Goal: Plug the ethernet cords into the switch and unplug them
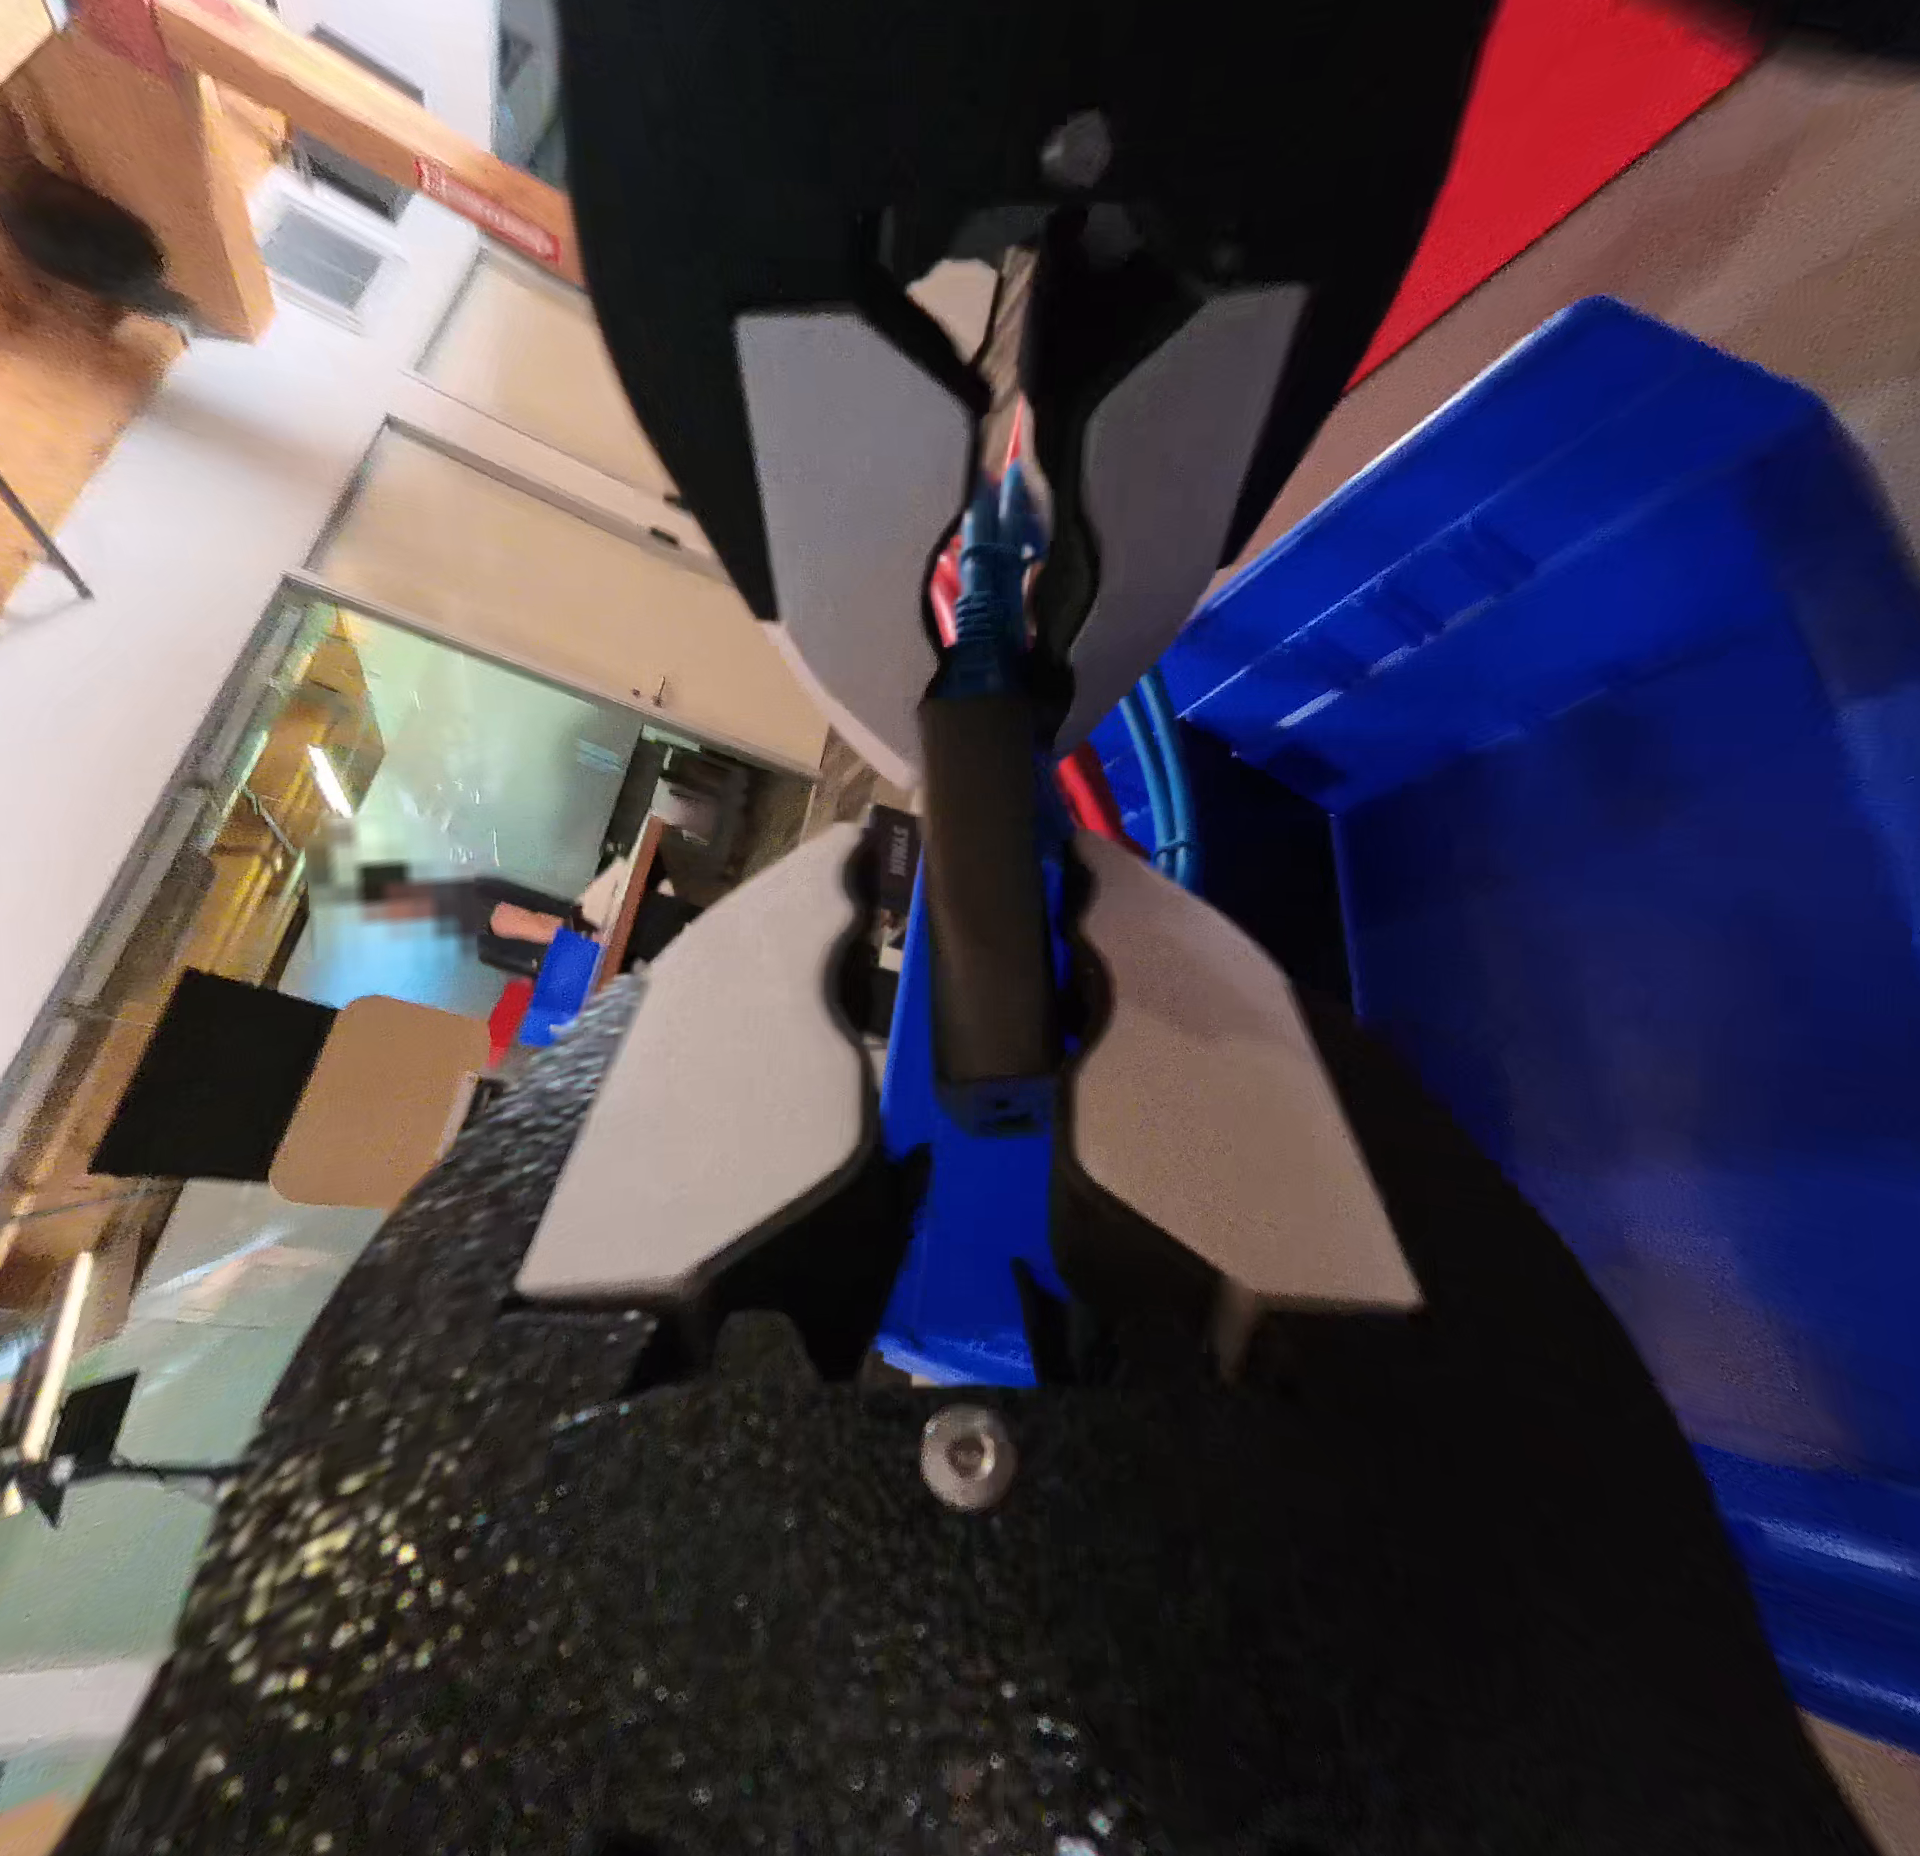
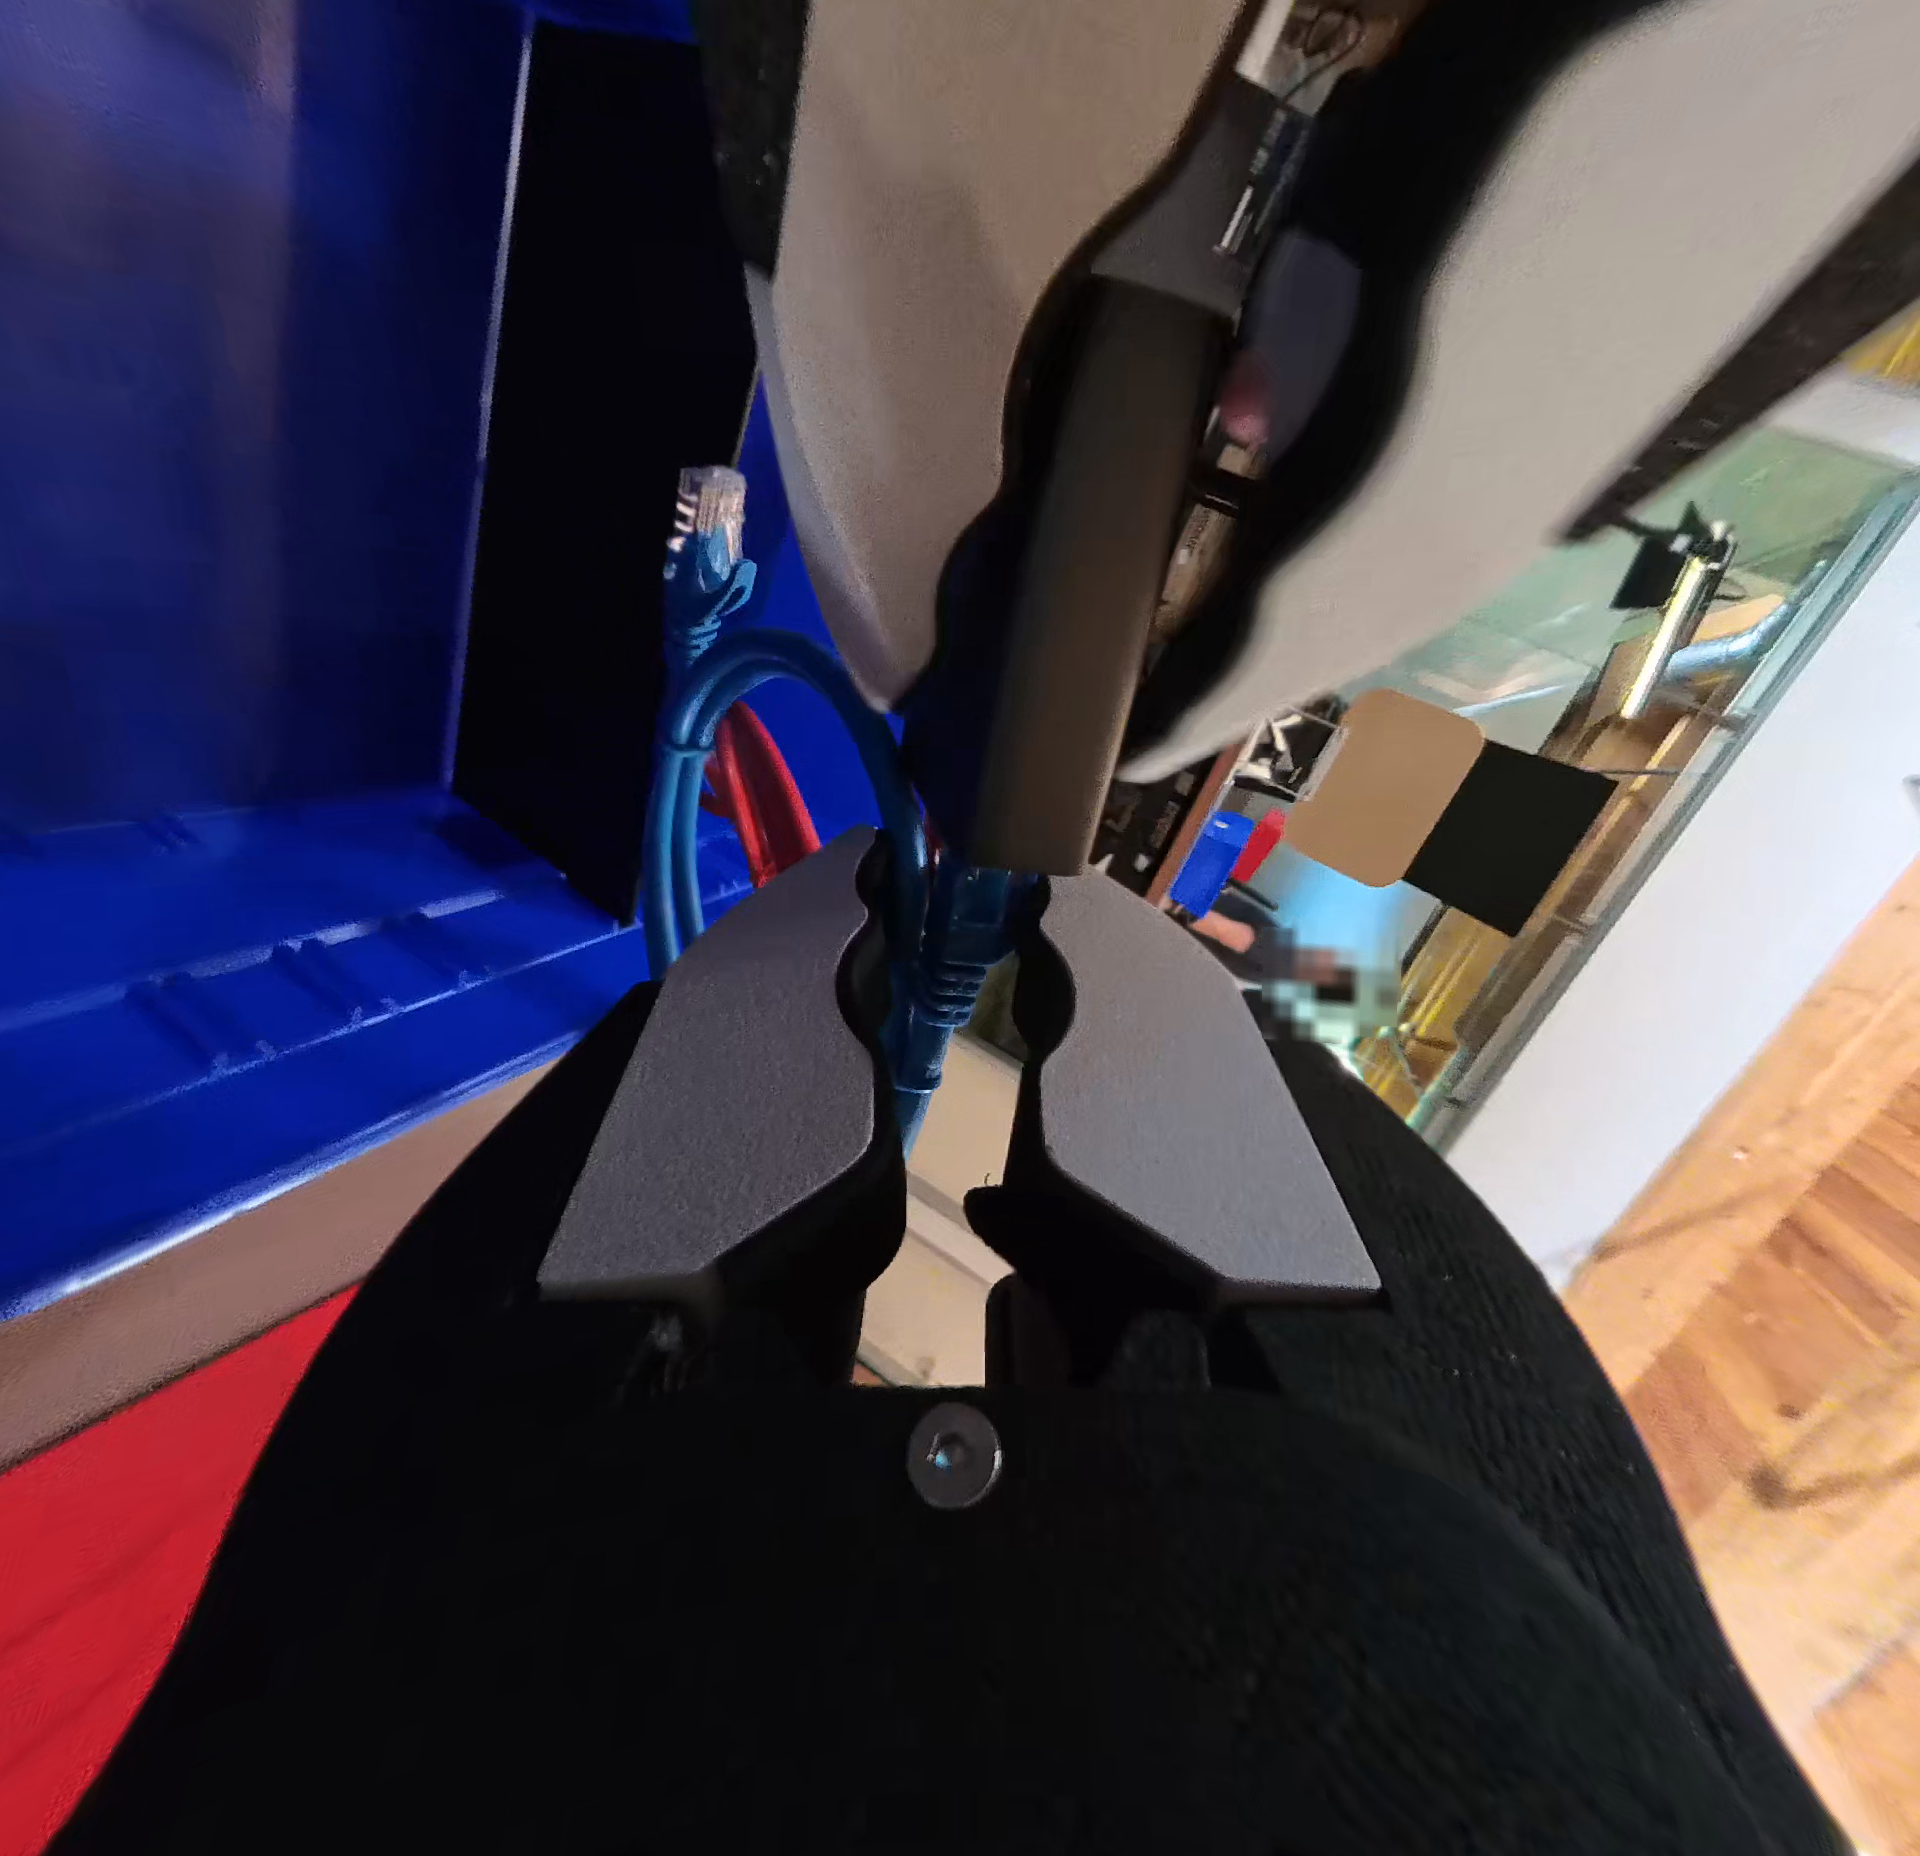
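Daylit, moderately bright. Both wide-angle views bent strongly at edges. Motion blur smeared blue bin (image 1: 1621, 580) and wooden floor (image 2: 1766, 1391). Gripper bodies fell into near-black shadow; light source possibly the glass partition (image 1: 468, 767).

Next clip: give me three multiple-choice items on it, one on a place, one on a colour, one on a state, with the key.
1. Where does the blue cable's plugged end sit?
A. at the end of the dark box
B. on the wooden floor
C. on the red mat

2. What colour is the large bin?
A. green
B. blue
C. white

3. How does the left gripper stand?
A. wide open, empty
B. out of view
C. shut on the dark box

Key: 1 A, the blue cable meets the dark box just ahead of the right gripper. 2 B, the bin is blue. 3 C, the left gripper has its fingers against the box's sides.
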Action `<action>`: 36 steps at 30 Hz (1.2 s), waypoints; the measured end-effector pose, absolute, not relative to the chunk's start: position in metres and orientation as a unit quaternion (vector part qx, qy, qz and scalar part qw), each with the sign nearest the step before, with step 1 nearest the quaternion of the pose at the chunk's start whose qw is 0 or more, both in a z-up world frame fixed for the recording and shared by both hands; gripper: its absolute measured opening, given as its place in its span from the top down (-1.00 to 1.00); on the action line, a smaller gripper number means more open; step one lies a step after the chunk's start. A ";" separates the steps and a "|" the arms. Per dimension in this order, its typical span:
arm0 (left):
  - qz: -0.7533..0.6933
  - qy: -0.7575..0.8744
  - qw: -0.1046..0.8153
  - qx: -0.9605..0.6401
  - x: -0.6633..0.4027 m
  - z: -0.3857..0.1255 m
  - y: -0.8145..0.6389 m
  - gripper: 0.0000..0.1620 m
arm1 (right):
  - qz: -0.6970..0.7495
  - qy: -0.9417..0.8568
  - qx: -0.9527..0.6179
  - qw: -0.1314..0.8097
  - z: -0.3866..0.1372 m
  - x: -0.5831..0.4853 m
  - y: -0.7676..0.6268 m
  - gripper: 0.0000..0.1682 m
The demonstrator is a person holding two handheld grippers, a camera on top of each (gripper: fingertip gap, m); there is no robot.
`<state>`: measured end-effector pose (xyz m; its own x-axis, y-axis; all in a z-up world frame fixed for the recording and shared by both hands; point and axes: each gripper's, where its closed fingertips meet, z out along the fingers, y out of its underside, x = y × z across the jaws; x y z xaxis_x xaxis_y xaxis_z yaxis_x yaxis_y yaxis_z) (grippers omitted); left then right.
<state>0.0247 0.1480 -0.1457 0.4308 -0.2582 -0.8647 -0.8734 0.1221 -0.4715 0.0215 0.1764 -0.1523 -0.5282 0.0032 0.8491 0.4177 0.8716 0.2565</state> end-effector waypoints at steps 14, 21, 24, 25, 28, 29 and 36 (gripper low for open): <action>0.128 0.468 0.585 -0.650 0.030 -0.154 0.120 0.74 | -0.273 -0.829 0.147 0.466 -0.155 0.036 0.151 0.88; 0.192 0.455 0.601 -0.628 0.024 -0.145 0.124 0.74 | -0.116 -0.835 -0.006 0.538 -0.137 0.042 0.145 0.87; 0.190 0.439 0.613 -0.629 0.019 -0.142 0.125 0.74 | -0.024 -0.792 -0.062 0.607 -0.111 0.056 0.145 0.86; 0.192 0.434 0.618 -0.626 0.018 -0.140 0.125 0.75 | -0.010 -0.776 -0.077 0.626 -0.102 0.063 0.148 0.86; 0.194 0.422 0.625 -0.627 0.016 -0.136 0.128 0.74 | 0.026 -0.744 -0.130 0.655 -0.084 0.093 0.159 0.87; 0.189 0.413 0.632 -0.628 0.014 -0.134 0.129 0.74 | 0.025 -0.738 -0.138 0.660 -0.080 0.104 0.163 0.87; 0.195 0.378 0.649 -0.631 -0.002 -0.123 0.138 0.75 | -0.185 -0.731 -0.307 0.580 -0.084 0.224 0.274 0.86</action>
<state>-0.0024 0.1382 -0.1235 0.6379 -0.2229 -0.7372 -0.7304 0.1282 -0.6709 0.2244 0.2745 -0.0844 -0.1382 0.2345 0.9622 0.6647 0.7422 -0.0854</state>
